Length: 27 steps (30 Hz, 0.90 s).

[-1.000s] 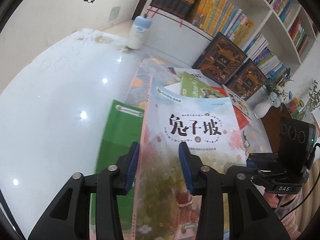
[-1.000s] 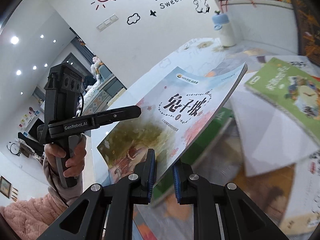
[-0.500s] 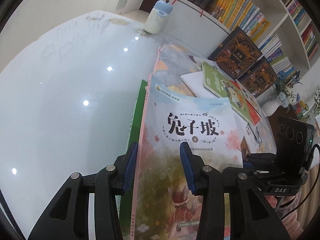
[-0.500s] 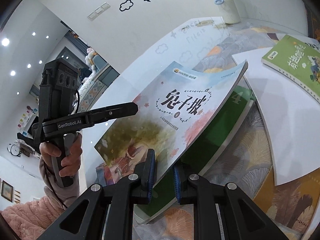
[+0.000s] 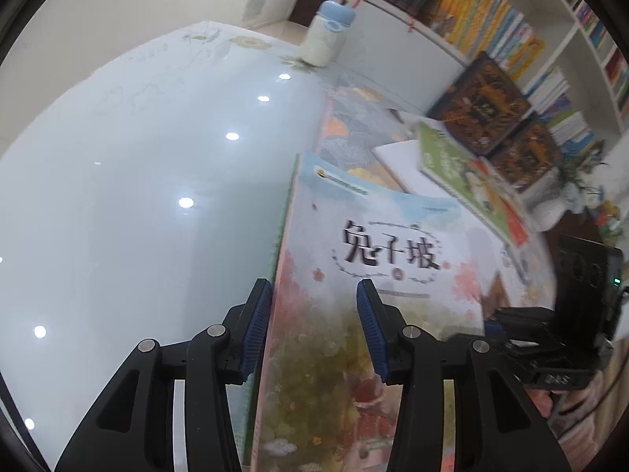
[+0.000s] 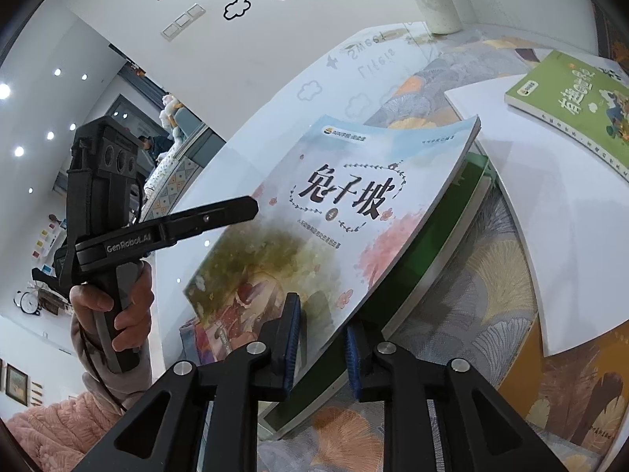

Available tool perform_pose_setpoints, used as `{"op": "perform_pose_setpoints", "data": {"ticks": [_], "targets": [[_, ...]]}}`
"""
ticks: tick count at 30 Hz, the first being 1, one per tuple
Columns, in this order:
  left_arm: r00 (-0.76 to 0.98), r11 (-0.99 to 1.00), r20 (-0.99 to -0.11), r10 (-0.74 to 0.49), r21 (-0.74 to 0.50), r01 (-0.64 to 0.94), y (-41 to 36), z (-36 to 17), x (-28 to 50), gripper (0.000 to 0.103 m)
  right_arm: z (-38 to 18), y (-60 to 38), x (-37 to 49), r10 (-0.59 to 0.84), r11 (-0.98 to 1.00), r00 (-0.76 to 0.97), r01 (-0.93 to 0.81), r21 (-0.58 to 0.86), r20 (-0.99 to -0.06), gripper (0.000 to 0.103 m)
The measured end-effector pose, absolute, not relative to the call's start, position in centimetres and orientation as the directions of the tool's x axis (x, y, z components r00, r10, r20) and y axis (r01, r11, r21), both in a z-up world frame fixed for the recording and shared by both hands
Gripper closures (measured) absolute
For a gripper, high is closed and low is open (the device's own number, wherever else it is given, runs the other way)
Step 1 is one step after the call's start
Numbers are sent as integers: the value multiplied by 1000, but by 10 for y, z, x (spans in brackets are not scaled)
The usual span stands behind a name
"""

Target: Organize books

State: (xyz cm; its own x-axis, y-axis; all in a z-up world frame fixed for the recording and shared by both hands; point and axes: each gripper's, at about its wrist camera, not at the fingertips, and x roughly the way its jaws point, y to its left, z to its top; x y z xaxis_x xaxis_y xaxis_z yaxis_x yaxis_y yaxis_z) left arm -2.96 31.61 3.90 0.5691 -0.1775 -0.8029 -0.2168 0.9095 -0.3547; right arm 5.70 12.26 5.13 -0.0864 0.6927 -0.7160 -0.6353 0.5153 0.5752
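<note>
A pastel book with black Chinese title (image 5: pixel 393 255) (image 6: pixel 334 216) lies on top of a green book (image 6: pixel 432 259), its right edge still curled slightly upward. My left gripper (image 5: pixel 314 314) straddles the pastel book's spine. One blue pad is just outside the edge and the other is over the cover. Its jaws are opening and the pads do not press. My right gripper (image 6: pixel 322 338) has the book's near edge between its pads. Those jaws are opening too, with a gap showing. The left gripper (image 6: pixel 247 208) is held by a hand in a pink sleeve.
A lime-green book (image 6: pixel 570 102) rests on a white sheet (image 6: pixel 530 196) to the right, over a patterned mat (image 6: pixel 491 275). A blue-capped bottle (image 5: pixel 328 35) stands at the table's far end. Dark ornate boxes (image 5: pixel 483 106) lean against a bookshelf (image 5: pixel 491 31). Glossy white tabletop (image 5: pixel 137 196) spreads left.
Both grippers sank with the pastel book, which went from tilted in the air to lying over the green book and nearly covering it. The right pads have spread slightly apart.
</note>
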Motion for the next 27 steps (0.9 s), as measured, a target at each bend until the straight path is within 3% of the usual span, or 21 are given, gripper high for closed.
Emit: {"op": "perform_pose_setpoints", "data": {"ticks": [6, 9, 13, 27], "targets": [[559, 907, -821, -114, -316, -279, 311, 44, -31, 60, 57, 124, 53, 662, 516, -113, -648, 560, -741, 62], [569, 906, -812, -129, -330, -266, 295, 54, -32, 59, 63, 113, 53, 635, 538, -94, -659, 527, -766, 54], [590, 914, -784, -194, -363, -183, 258, 73, -25, 55, 76, 78, 57, 658, 556, -32, -653, 514, -752, 36], [487, 913, -799, -352, -408, -10, 82, 53, 57, 55, 82, -120, 111, 621, 756, 212, -415, 506, -754, 36]]}}
